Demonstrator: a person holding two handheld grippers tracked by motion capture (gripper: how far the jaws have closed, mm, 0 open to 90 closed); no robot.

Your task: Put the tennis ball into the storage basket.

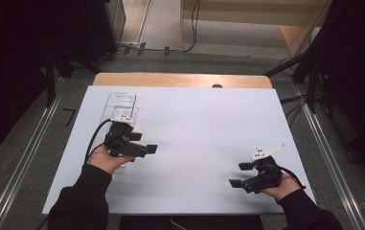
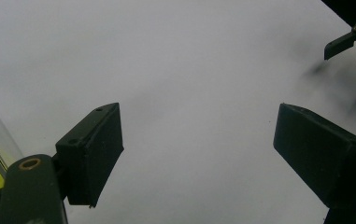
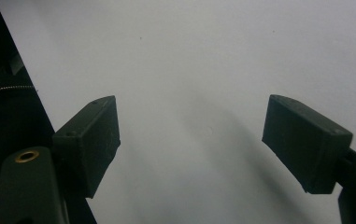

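White sheet (image 1: 199, 139) covering most of table (image 1: 180, 79); wide bare stretch between grippers. Left gripper (image 1: 144, 143) jaws apart, nothing between, just in front of clear box (image 1: 121, 106) near sheet's far-left edge. Right gripper (image 1: 240, 175) jaws apart, empty, near right-front corner of sheet. Dark stands and cables on floor off both table sides.

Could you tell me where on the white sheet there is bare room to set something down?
The widest free patch is the middle of the white sheet, between the left gripper and the right gripper, running back to the wooden table edge. The far right stretch is bare too. The far left corner is taken by the clear plastic container.
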